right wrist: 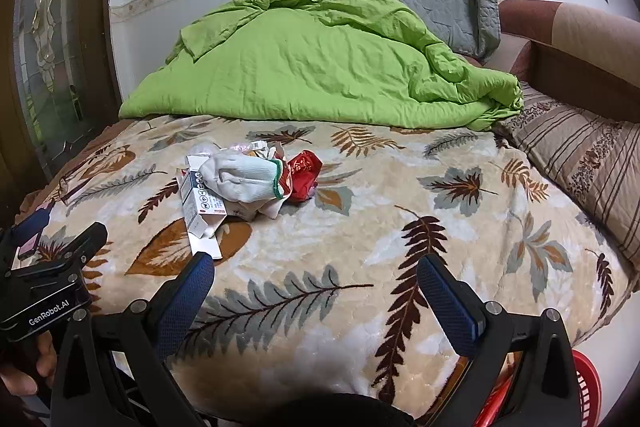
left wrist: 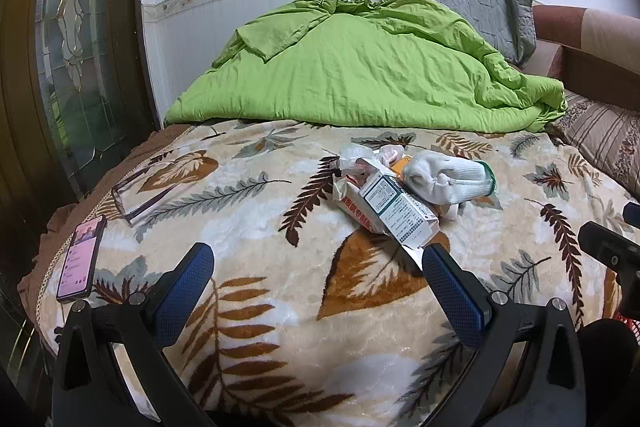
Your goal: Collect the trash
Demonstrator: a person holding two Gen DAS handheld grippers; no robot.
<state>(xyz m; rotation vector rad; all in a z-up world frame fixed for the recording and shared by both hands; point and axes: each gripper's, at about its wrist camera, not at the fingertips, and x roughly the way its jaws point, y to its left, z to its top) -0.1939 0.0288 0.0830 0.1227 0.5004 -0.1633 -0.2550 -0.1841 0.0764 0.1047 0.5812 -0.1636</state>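
A small heap of trash lies on the leaf-patterned blanket: a white printed carton, a white cotton glove on top, crumpled clear plastic behind. In the right wrist view the carton, the glove and a red crumpled wrapper show. My left gripper is open and empty, its right fingertip just at the carton's near flap. My right gripper is open and empty, to the right of the heap and nearer than it.
A phone with a lit screen and a clear glass lie at the bed's left edge. A green duvet is piled at the back, a grey pillow behind it. A red basket stands below the bed's near right.
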